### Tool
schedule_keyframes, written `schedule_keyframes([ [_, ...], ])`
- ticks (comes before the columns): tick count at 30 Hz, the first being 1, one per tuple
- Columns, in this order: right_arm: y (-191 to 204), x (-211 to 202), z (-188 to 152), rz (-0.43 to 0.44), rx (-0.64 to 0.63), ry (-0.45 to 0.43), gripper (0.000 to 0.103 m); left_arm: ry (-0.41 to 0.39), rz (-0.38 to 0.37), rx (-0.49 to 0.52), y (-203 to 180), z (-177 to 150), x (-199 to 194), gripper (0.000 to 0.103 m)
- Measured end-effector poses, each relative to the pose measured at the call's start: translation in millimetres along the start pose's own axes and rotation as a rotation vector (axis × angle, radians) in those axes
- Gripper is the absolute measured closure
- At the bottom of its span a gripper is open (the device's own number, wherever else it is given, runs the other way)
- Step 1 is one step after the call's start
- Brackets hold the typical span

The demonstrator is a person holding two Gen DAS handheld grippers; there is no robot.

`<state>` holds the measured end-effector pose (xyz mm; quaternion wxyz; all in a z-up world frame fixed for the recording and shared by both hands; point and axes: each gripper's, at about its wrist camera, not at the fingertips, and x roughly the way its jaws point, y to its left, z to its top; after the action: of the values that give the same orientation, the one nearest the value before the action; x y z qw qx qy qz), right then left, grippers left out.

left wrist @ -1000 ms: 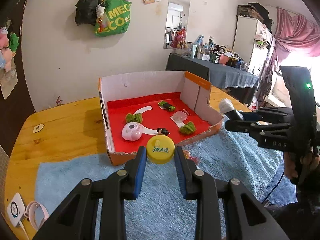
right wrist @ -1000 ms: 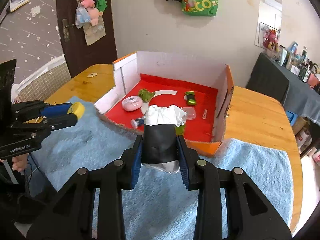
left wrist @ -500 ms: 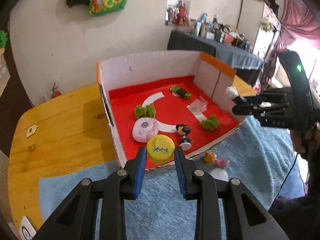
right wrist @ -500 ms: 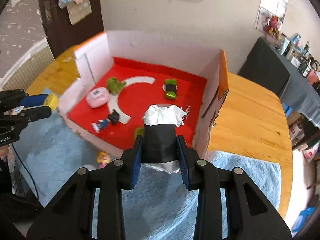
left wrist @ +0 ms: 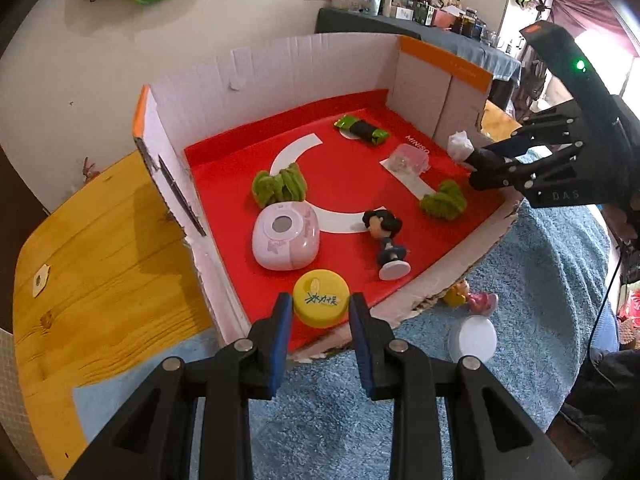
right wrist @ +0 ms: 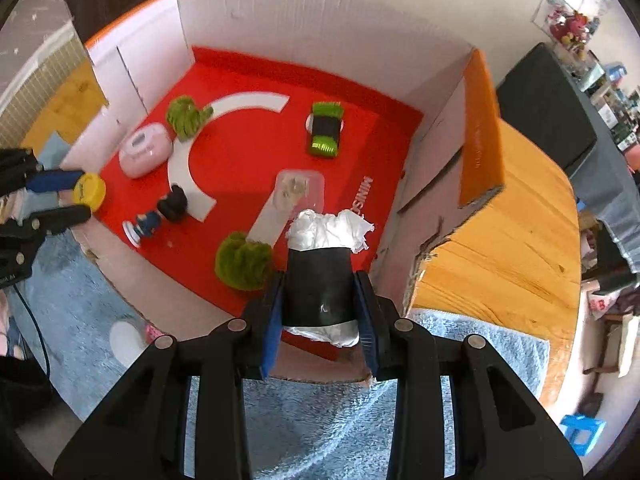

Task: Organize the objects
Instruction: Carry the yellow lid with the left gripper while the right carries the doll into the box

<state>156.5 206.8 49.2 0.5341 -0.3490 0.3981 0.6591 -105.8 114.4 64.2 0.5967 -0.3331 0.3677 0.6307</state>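
My left gripper (left wrist: 320, 312) is shut on a yellow bottle cap (left wrist: 320, 303), held over the near edge of the red-floored cardboard box (left wrist: 352, 176). My right gripper (right wrist: 318, 300) is shut on a black-wrapped roll with white paper at both ends (right wrist: 319, 284), over the box's near right corner. Inside the box lie a pink round case (left wrist: 286, 240), two green fuzzy clumps (left wrist: 280, 186) (left wrist: 444, 200), a small dark-haired figurine (left wrist: 386, 242), a green and black roll (left wrist: 362, 130) and a clear little tub (left wrist: 408, 160). The right gripper (left wrist: 466, 160) shows at the right of the left wrist view.
The box stands on a blue towel (left wrist: 520, 280) over a wooden table (left wrist: 100, 248). Outside its near wall lie a white cap (left wrist: 472, 338) and a small yellow and pink toy (left wrist: 470, 300). The box's tall white walls (left wrist: 280, 72) rise at back and sides. A cluttered dark table (left wrist: 420, 24) stands behind.
Both grippers have moved forward and tilted down, from above the towel to over the box's near edge. Each still holds its object.
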Motion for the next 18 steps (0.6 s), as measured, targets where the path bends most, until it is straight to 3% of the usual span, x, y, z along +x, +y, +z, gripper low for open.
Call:
schedule_keyframes([
  [6, 1.3, 14.6, 2.1, 0.013, -0.045, 0.095, 0.072, 0.031, -0.01, 0.014, 3.1, 4.7, 6.5, 0.073],
  [18, 3.8, 23.7, -0.8, 0.02, -0.089, 0.138, 0.072, 0.073, -0.047, -0.006, 5.3, 10.3, 16.8, 0.073],
])
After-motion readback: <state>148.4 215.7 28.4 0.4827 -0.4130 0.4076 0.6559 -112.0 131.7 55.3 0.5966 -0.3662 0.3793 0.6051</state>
